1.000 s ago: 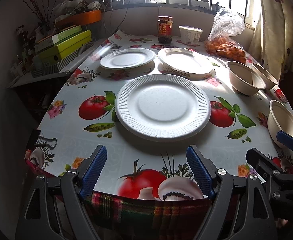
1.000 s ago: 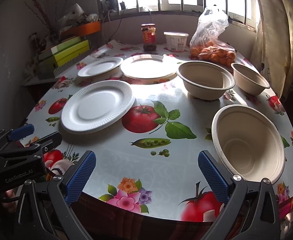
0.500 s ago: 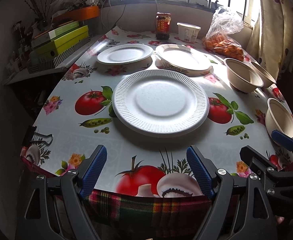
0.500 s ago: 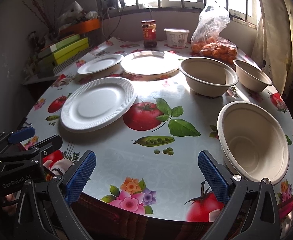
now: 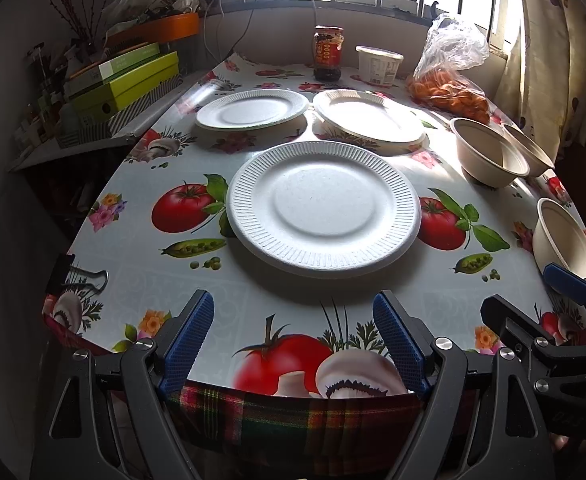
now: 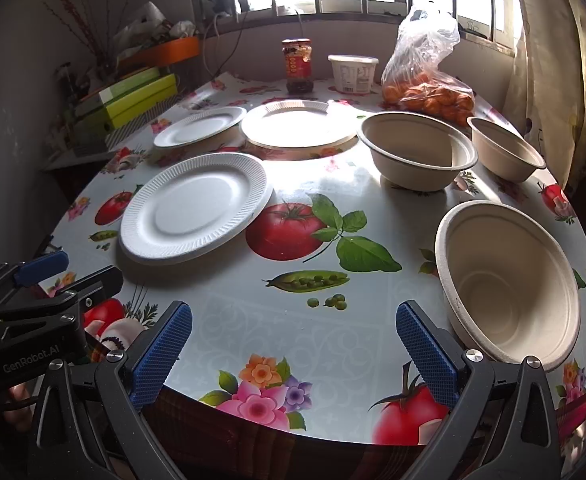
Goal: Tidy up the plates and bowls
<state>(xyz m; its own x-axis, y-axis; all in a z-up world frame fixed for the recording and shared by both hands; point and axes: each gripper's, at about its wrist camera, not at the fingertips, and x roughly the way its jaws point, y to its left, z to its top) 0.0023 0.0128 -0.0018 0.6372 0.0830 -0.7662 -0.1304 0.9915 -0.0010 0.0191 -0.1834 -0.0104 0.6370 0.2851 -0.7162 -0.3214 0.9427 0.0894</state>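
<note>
On the far left, green boxes are stacked on a side shelf, with an orange tray behind them. A binder clip is seen at the left edge of the table, which is covered by a cloth printed with tomatoes, peas and flowers.

The left gripper is held at the near table edge with its blue pads spread wide and nothing between them. Just beyond it, a white ribbed plate lies flat. Farther back, a second white plate and, to its right, a cream plate are set side by side, nearly touching.

At the back, a red-labelled jar and a white tub stand under the window, with a bag of oranges to their right.

The right gripper is likewise held at the near edge, its pads wide apart and empty. Just beside its right finger, a beige bowl sits upright. Two more bowls are seen beyond: a large one in the middle and a smaller one near the curtain, close together but apart in the right wrist view.
</note>
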